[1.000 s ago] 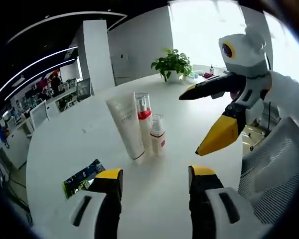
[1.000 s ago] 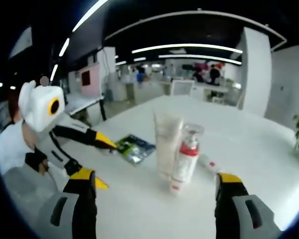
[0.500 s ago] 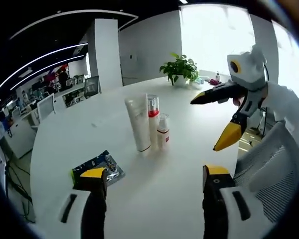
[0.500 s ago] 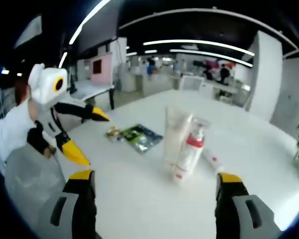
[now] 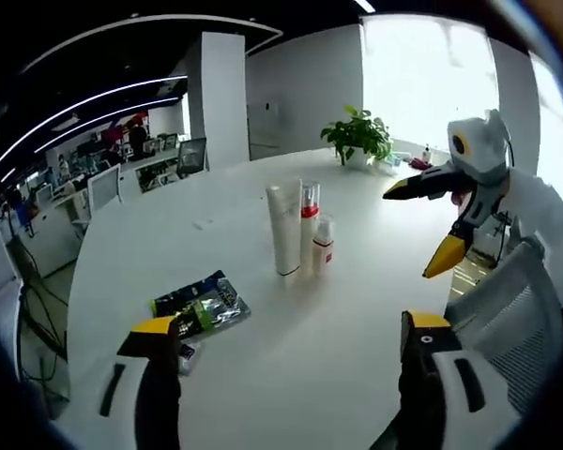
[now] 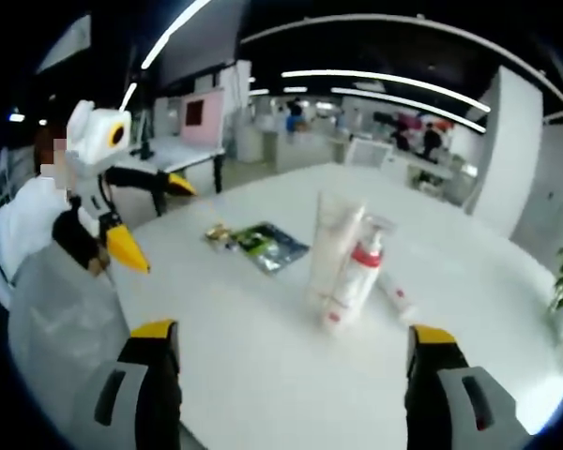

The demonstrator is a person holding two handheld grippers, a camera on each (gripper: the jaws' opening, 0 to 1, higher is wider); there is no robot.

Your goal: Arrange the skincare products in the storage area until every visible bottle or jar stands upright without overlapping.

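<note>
Both claws empty and spread wide: left gripper, right gripper, each held back from the white table. Well ahead of the jaws, standing upright and close together: white tube, red-banded pump bottle, small bottle (foil sachets flat near the left jaw). Judged at or near the finish; next, check for overlap, and nudge apart only if touching.

Both tongs, left and right, hover with jaws spread wide, holding nothing.

Near my edge of the white round table lie dark sachets; a potted plant stands at its far edge.
</note>
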